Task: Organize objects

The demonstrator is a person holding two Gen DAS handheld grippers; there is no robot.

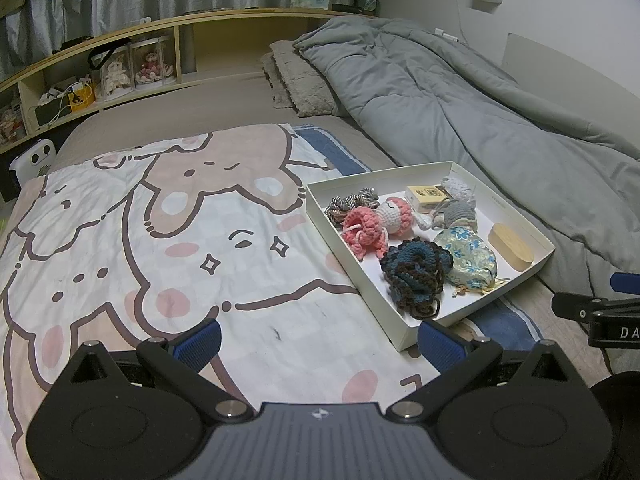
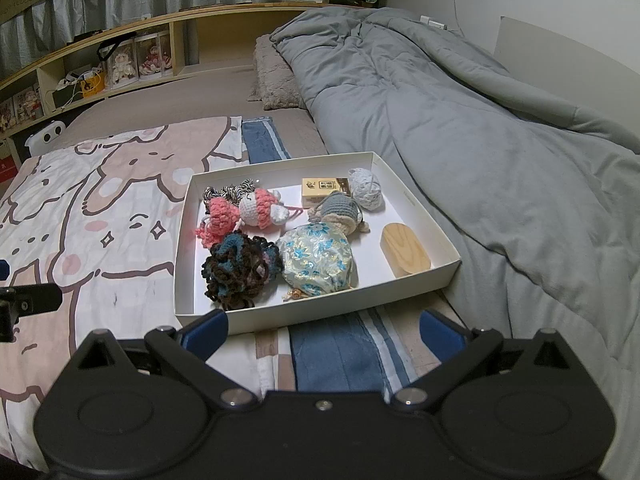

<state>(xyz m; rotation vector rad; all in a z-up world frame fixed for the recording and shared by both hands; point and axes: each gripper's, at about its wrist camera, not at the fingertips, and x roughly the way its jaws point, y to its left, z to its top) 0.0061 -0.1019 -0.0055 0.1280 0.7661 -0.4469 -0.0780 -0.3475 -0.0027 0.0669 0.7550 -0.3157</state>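
Observation:
A shallow white box [image 2: 424, 220] [image 1: 532, 236] lies on the bed and holds several small items: a dark blue and brown crochet piece [image 2: 236, 268] [image 1: 416, 270], a floral fabric pouch [image 2: 316, 264] [image 1: 470, 258], pink crochet toys [image 2: 224, 216] [image 1: 366, 230], a grey crochet toy [image 2: 340, 210], a white yarn ball [image 2: 366, 188], a small printed box [image 2: 320, 192] and an oval wooden block [image 2: 406, 254] [image 1: 512, 246]. My right gripper [image 2: 324, 332] is open just in front of the box's near wall. My left gripper [image 1: 320, 340] is open over the cartoon blanket, left of the box.
A cartoon-print blanket [image 1: 140, 240] covers the near bed. A rumpled grey duvet [image 2: 480, 128] lies to the right of the box, with a pillow [image 2: 272, 76] behind. A wooden headboard shelf [image 1: 120, 64] with figurines runs along the back.

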